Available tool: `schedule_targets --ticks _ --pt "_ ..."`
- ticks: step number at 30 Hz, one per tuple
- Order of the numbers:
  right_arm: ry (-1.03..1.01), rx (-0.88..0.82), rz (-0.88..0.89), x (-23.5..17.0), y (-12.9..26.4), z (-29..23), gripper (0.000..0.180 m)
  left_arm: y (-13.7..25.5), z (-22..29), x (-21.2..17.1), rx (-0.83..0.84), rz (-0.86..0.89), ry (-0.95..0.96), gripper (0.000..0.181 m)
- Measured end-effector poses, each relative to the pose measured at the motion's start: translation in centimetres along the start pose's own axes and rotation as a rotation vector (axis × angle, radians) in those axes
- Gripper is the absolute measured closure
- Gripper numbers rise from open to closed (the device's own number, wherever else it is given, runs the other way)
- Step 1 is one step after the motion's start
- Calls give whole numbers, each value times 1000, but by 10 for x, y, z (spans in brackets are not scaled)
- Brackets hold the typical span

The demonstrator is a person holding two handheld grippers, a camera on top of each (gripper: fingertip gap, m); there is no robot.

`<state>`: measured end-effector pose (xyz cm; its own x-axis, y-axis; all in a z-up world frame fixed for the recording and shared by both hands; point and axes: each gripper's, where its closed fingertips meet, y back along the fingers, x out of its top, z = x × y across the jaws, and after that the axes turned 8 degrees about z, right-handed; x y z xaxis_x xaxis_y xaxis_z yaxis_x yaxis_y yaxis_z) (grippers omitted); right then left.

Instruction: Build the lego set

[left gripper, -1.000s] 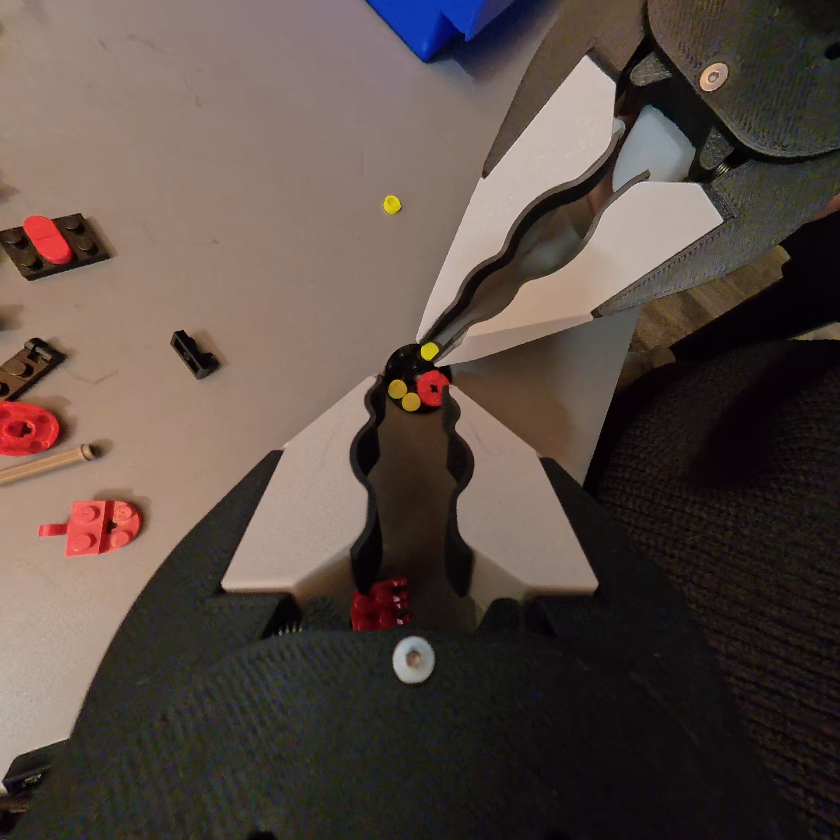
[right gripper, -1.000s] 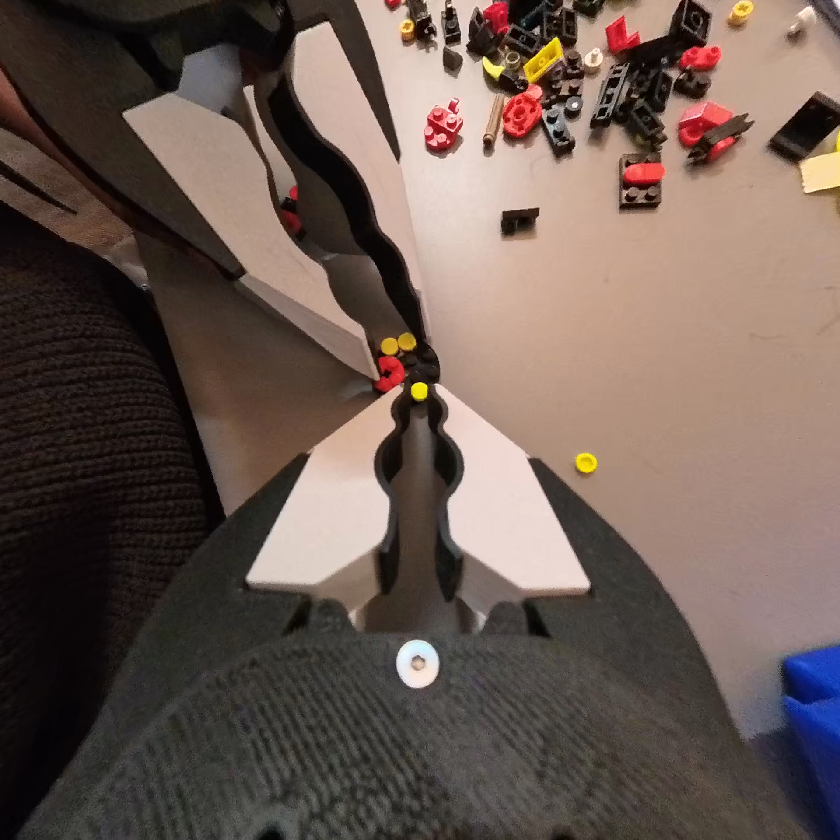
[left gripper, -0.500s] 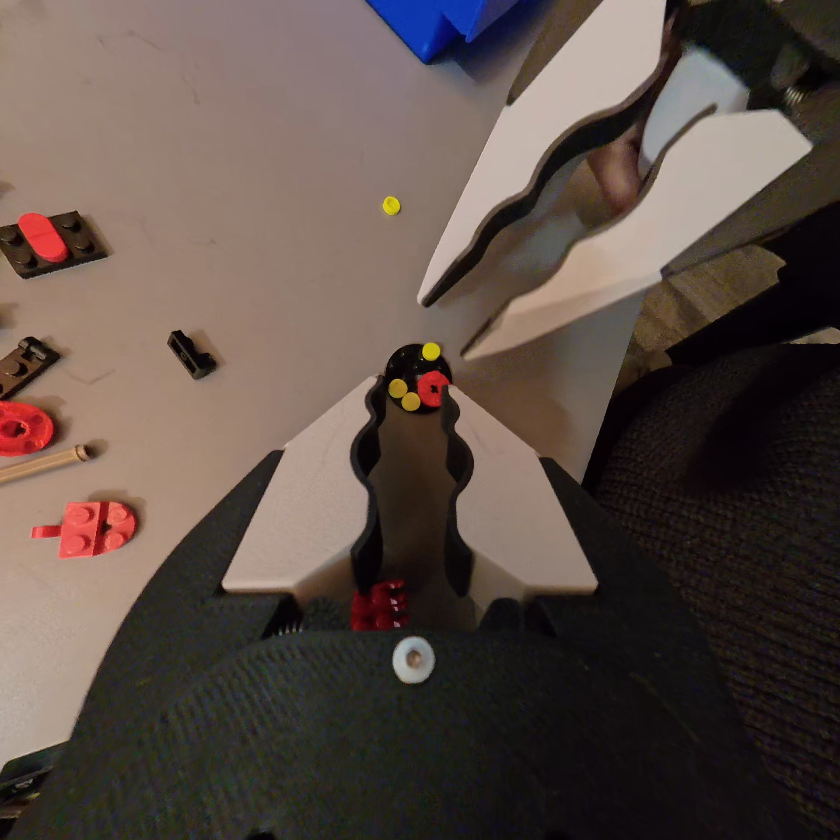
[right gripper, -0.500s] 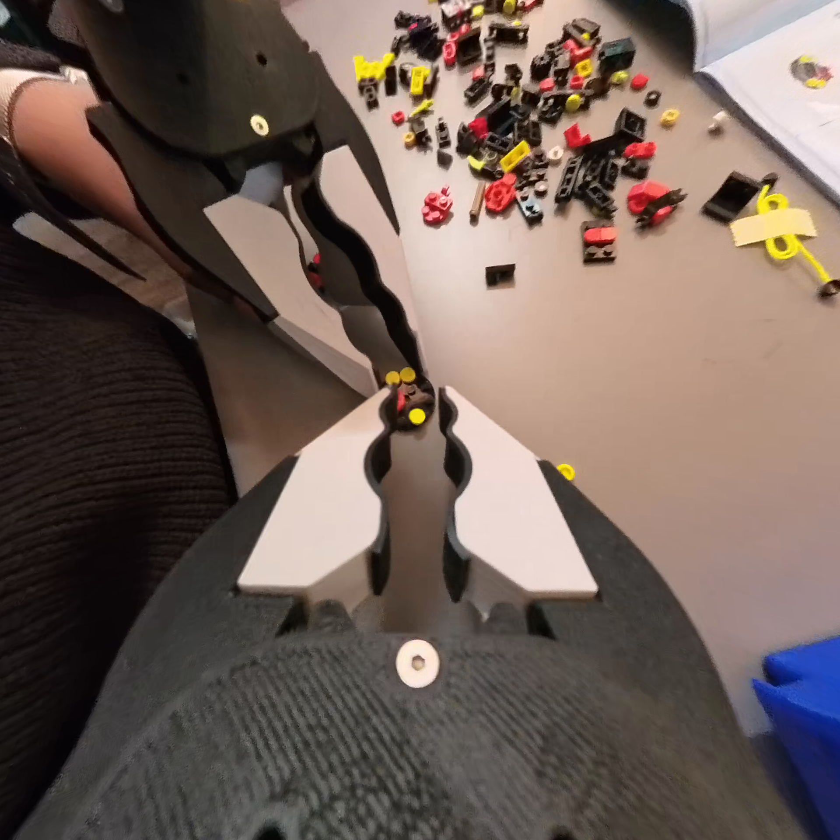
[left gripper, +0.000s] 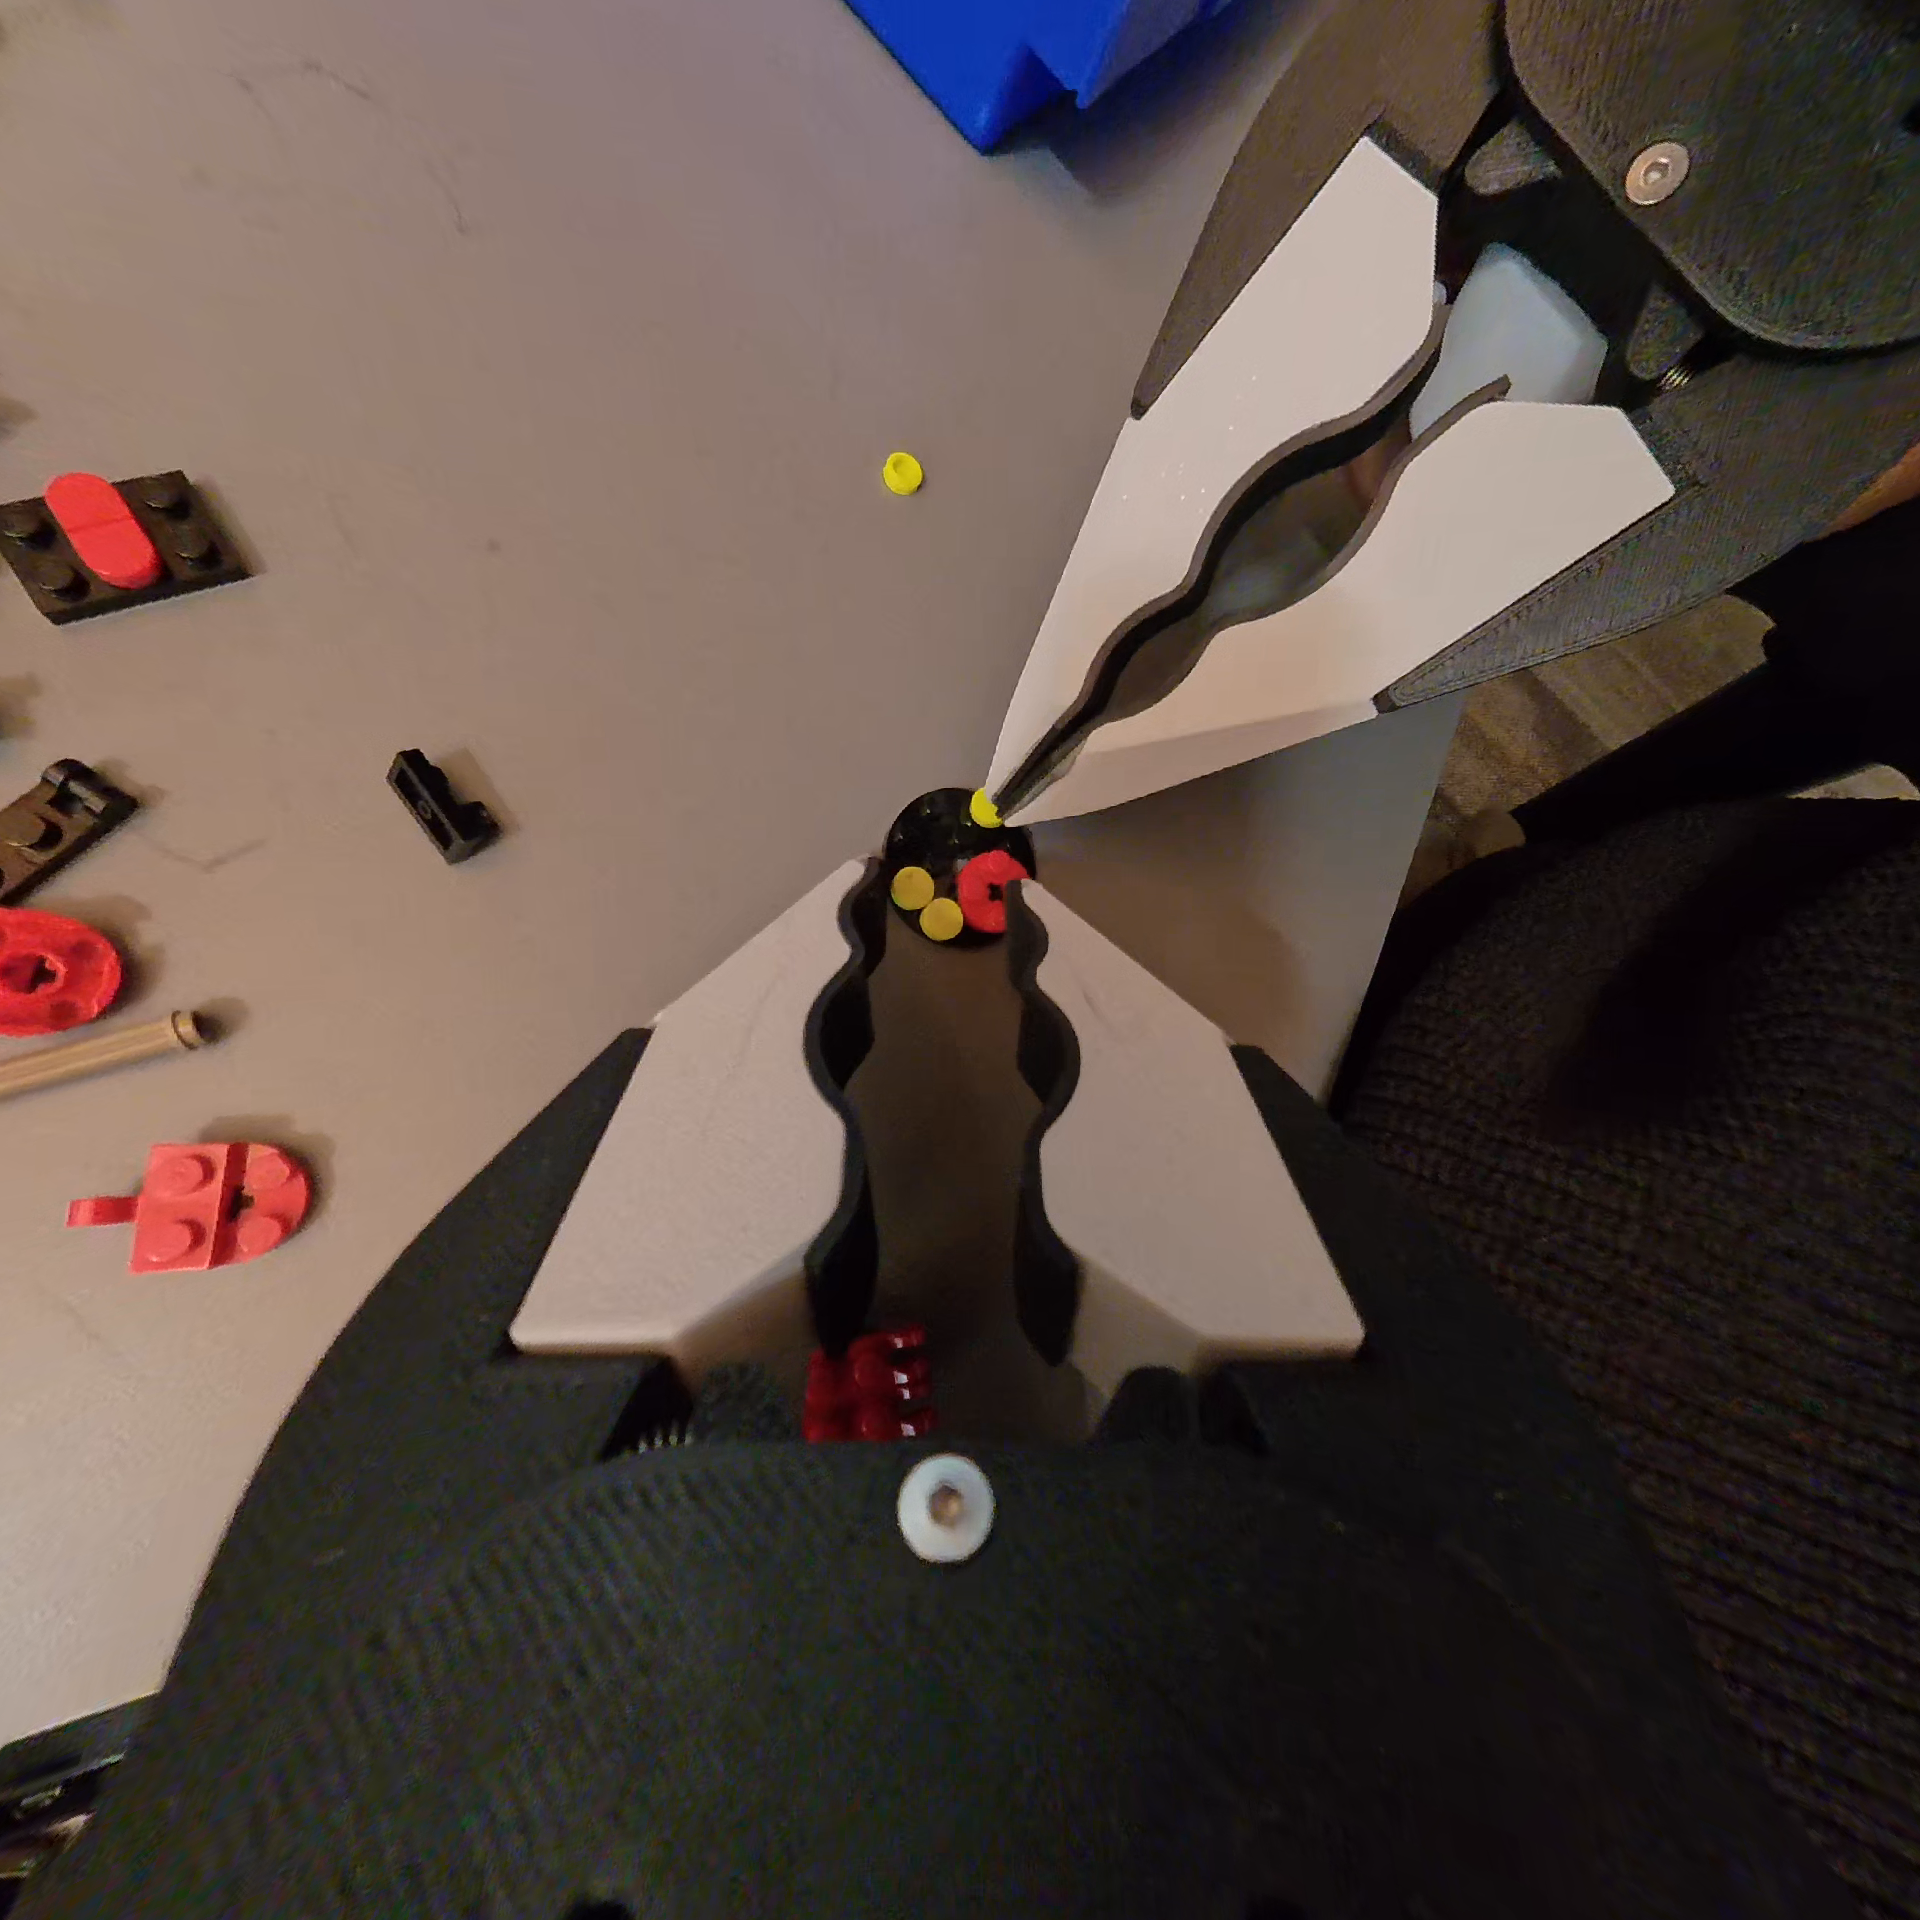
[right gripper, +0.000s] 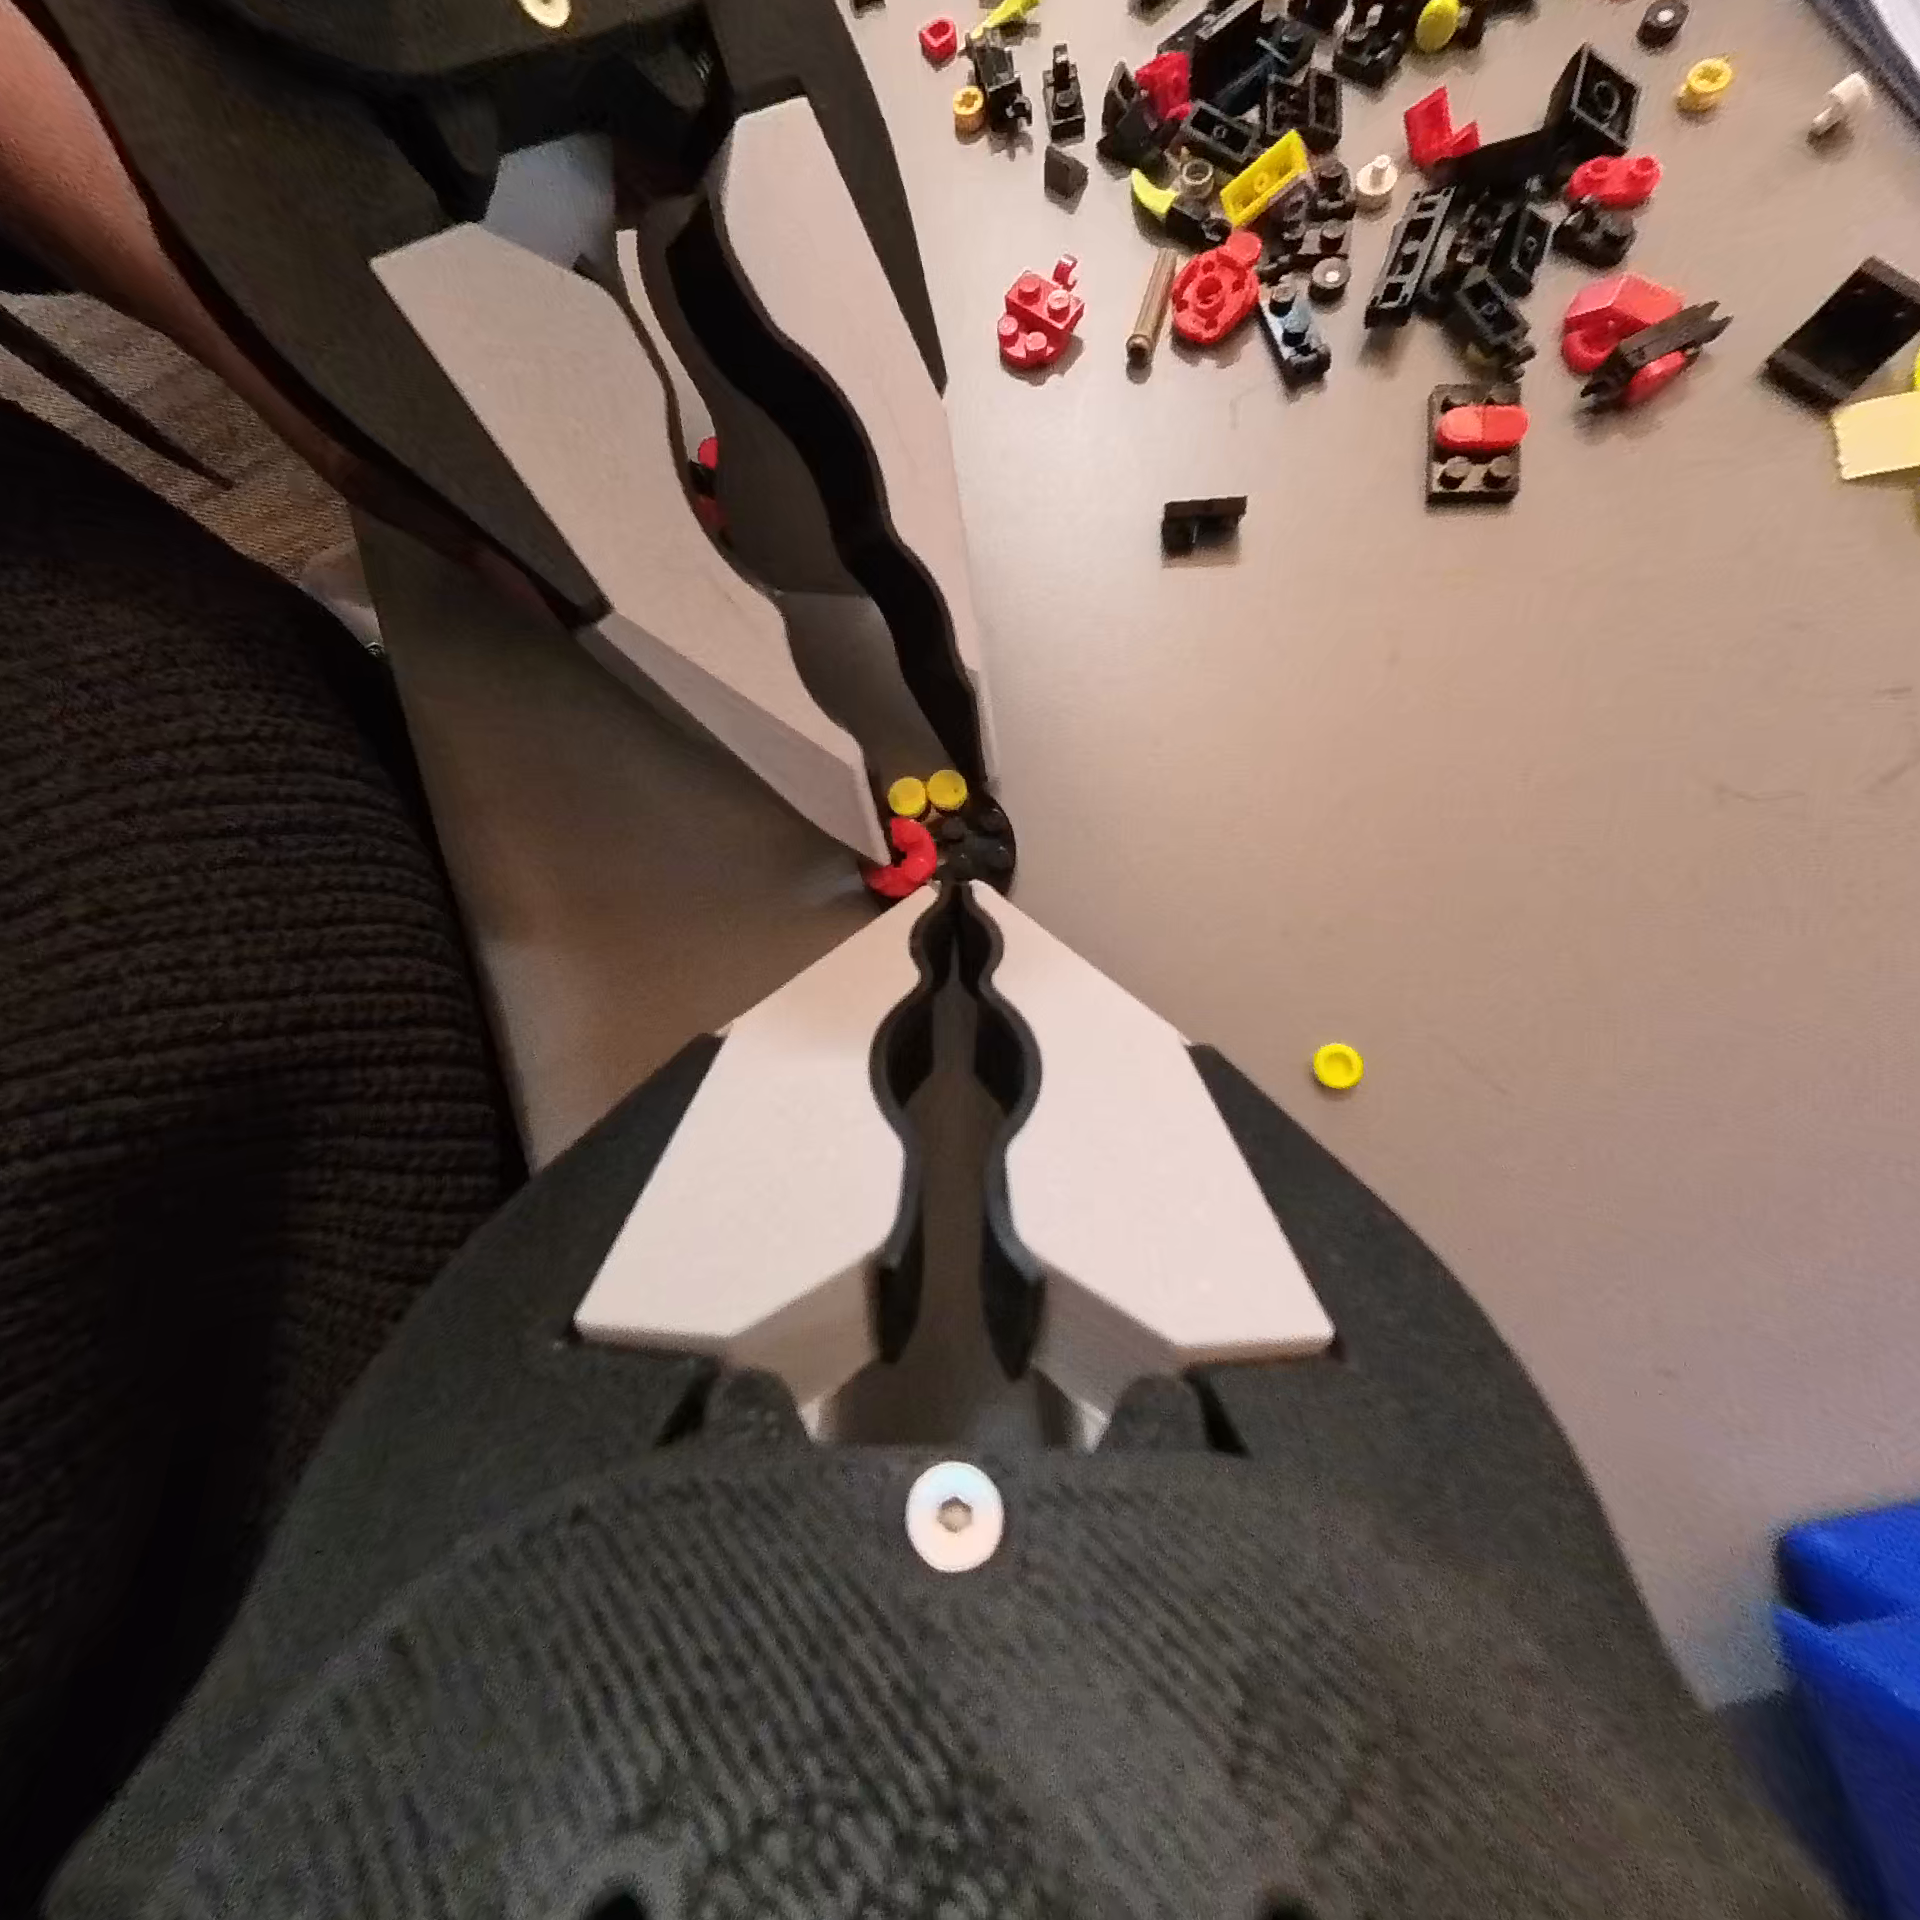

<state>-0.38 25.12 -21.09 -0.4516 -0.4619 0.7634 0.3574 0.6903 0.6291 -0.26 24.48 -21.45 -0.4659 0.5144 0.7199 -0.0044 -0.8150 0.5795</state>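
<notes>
Left gripper [left gripper: 943,894] clamped on black round plate [left gripper: 935,831] carrying yellow and red studs. Right gripper [right gripper: 961,894] pinching yellow round stud [left gripper: 983,808], tips touching plate rim.

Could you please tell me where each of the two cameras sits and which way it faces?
Left wrist view: on the left gripper, facing along its fingers at the black round plate; right gripper enters upper right.
Right wrist view: on the right gripper, facing the loose brick pile.
Shared: the plate, both grippers, the loose yellow stud.

Black round plate [left gripper: 940,831]; yellow studs, red piece atop.
</notes>
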Motion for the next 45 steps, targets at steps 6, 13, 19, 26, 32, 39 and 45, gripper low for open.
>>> schedule_targets --ticks 6,13,19,26,32,39,45 --pt "21 -10 6 -1 0 -1 180 0 -1 0 8 -2 0 162" --pt "60 -31 4 -1 0 -1 180 0 -2 0 14 -2 -3 163" --pt "45 -46 6 -2 -1 -1 180 0 -2 0 17 -2 0 163" --pt "21 -21 170 22 16 1 162 0 -2 0 17 1 -2 163" --pt "179 -70 0 -4 -3 -1 122 1 -3 0 -10 10 52 164" --pt "130 -40 29 1 -13 -6 149 2 -3 0 -31 15 88 162" --pt "117 -40 53 5 -7 -1 149 12 -5 12 -79 88 168 154"
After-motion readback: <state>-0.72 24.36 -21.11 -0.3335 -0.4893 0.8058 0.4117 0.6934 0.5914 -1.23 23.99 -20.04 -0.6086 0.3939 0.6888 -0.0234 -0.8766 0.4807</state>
